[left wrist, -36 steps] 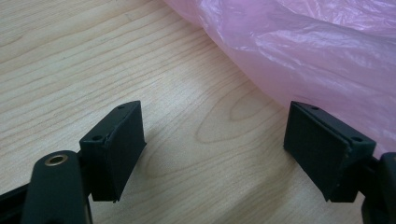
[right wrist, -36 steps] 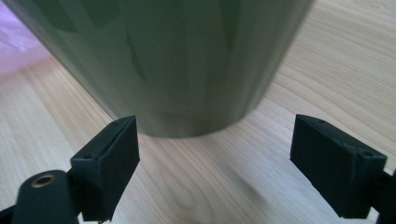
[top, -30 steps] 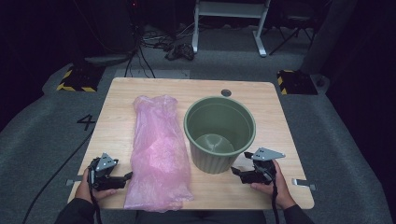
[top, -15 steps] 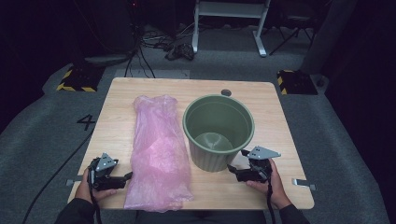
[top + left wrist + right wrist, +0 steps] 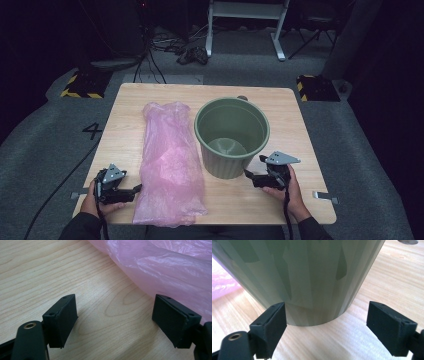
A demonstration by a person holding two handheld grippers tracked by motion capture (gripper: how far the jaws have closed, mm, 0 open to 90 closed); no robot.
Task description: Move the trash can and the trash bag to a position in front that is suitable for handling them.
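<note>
A pink plastic bag (image 5: 170,160) lies flat and lengthwise on the left half of the wooden table (image 5: 127,130). To its right stands an empty green bucket (image 5: 231,135), upright. My left gripper (image 5: 136,190) rests at the table's front left, open, its jaws pointing at the bag's near edge; in the left gripper view the bag (image 5: 165,267) lies just beyond my left gripper (image 5: 120,320). My right gripper (image 5: 248,175) is open and low, close to the bucket's base. In the right gripper view the bucket wall (image 5: 304,272) stands just ahead of my right gripper (image 5: 325,322).
The table's front edge runs just behind both hands. A small dark disc (image 5: 243,98) sits behind the bucket near the far edge. Beyond the table are grey floor, cables and yellow-black striped blocks (image 5: 80,86).
My right gripper has edged left toward the bucket's base. The left gripper, bag and bucket have stayed put.
</note>
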